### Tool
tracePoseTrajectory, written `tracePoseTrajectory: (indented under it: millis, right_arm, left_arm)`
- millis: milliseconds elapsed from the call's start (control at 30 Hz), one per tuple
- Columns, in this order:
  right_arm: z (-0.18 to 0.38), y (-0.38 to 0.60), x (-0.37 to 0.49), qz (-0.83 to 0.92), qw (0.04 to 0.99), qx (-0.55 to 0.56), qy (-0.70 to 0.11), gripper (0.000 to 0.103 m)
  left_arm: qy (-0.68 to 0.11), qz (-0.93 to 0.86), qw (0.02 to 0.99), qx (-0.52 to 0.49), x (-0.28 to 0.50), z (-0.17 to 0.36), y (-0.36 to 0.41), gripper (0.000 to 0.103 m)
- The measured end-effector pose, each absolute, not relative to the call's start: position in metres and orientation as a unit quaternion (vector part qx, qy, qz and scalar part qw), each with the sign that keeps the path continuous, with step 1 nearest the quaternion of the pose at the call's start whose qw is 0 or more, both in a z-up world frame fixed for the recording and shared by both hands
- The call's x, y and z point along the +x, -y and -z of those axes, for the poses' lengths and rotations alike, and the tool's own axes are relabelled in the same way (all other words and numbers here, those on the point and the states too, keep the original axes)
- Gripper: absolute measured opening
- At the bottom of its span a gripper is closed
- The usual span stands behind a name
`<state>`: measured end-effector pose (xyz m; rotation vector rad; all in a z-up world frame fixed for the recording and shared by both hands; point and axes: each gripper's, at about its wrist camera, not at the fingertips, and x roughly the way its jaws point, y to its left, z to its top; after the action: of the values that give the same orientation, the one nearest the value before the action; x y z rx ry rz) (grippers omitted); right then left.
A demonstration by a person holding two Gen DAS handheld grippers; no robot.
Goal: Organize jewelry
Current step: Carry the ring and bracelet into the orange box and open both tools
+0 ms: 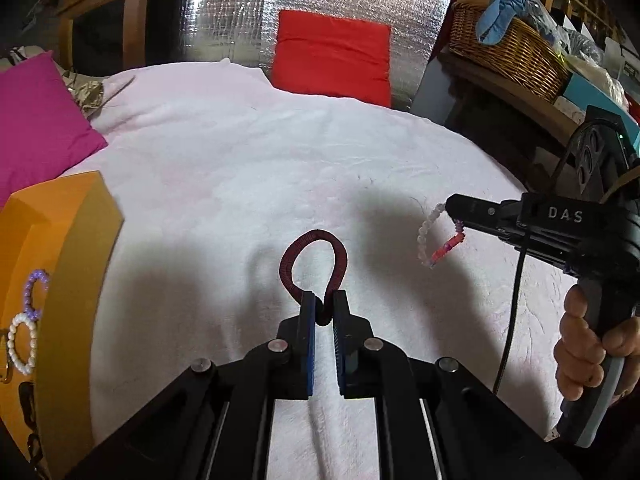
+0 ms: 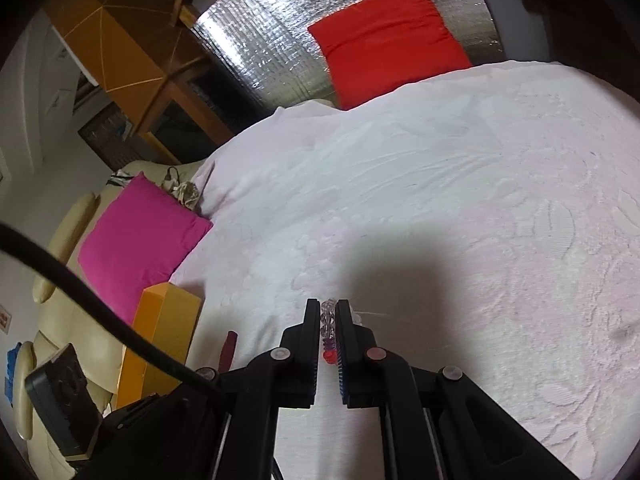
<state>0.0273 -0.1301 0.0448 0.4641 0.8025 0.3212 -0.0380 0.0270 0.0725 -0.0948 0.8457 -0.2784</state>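
We pinch the dark red band [image 1: 314, 266] in our left gripper [image 1: 324, 304] and the beaded bracelet [image 1: 436, 236] in our right gripper [image 2: 329, 312], both above the white bedspread [image 1: 240, 152], and either dangling loop might slip free before reaching the orange box [image 1: 76, 280].

I see a box [image 1: 60, 280] at the bed's [image 1: 240, 152] left edge with two bracelets [image 1: 24, 344] in it. One cushion [image 1: 36, 120] lies behind it, another [image 1: 332, 56] at the bed's far end, a basket [image 1: 508, 52] far right.
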Motion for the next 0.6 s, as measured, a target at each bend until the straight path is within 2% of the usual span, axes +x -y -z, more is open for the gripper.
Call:
tracePoseTrajectory:
  millis: [367,600]
  right_arm:
    - [-0.053,0.088,0.016,-0.171,0.887,0.206,-0.376,0.009]
    - [-0.073,0.031,0.002,-0.204,0.889,0.178,-0.368,0.009]
  left_arm:
    - [-0.375,0.1,0.918,-0.08,-0.075,-0.097,-0.068,0.009]
    - [-0.34,0.044,0.935,-0.094,-0.115,-0.12,-0.123,0.009]
